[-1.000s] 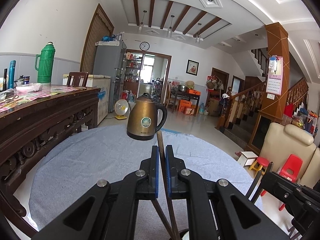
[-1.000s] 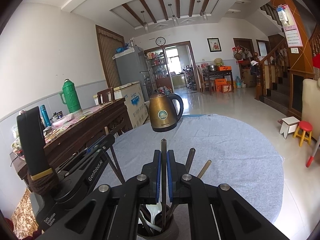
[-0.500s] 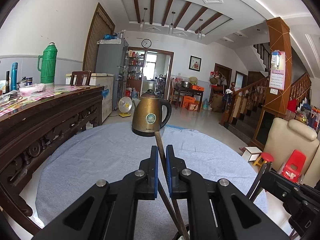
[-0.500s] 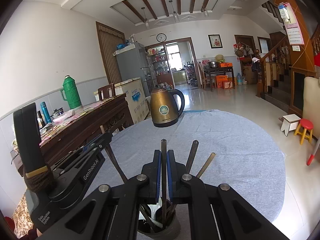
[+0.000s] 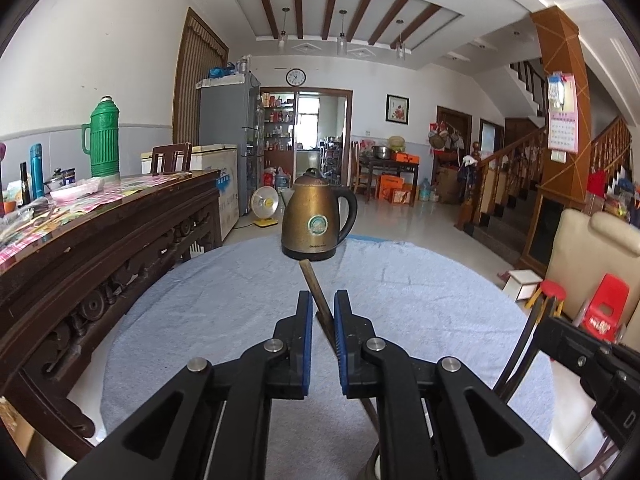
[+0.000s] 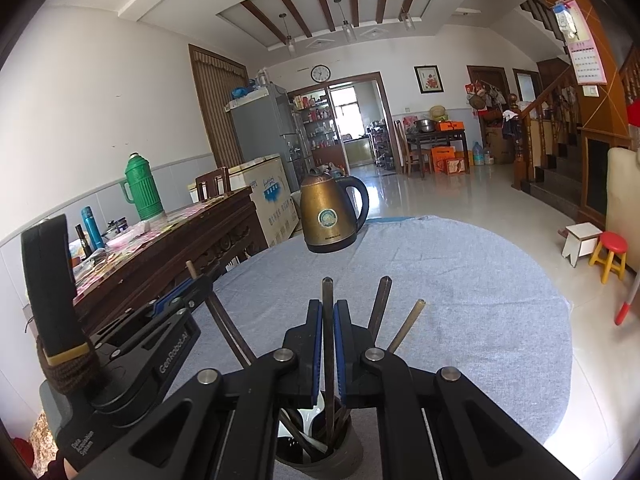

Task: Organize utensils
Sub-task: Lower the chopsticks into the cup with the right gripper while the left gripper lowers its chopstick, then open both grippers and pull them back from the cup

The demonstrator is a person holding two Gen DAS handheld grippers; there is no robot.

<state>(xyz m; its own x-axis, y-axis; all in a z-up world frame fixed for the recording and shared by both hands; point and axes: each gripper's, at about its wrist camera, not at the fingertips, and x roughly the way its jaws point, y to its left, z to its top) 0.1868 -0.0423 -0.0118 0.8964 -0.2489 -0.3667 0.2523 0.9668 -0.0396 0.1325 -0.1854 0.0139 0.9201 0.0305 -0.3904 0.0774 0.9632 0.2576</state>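
Note:
In the left wrist view my left gripper (image 5: 323, 296) has a brown chopstick (image 5: 314, 284) slanting across its blue pads. The stick touches the left pad near the tip and the right pad lower down, with a narrow gap showing. Its lower end runs down toward a dark utensil cup (image 6: 320, 452). In the right wrist view my right gripper (image 6: 328, 304) is shut on a dark upright chopstick (image 6: 328, 292) whose foot stands in the cup. Two more chopsticks (image 6: 380, 300) and a white spoon also stand in it. My left gripper (image 6: 202, 280) is beside it on the left.
A bronze kettle (image 5: 316, 220) stands at the far side of the round table with the blue cloth (image 5: 200, 320). A dark wooden sideboard (image 5: 100, 240) with a green thermos (image 5: 105, 136) runs along the left. Chairs and small stools are to the right.
The brown chopstick in my left gripper has tipped further left at its top, and the gap between the left pads has widened a little. The right gripper's hold looks the same.

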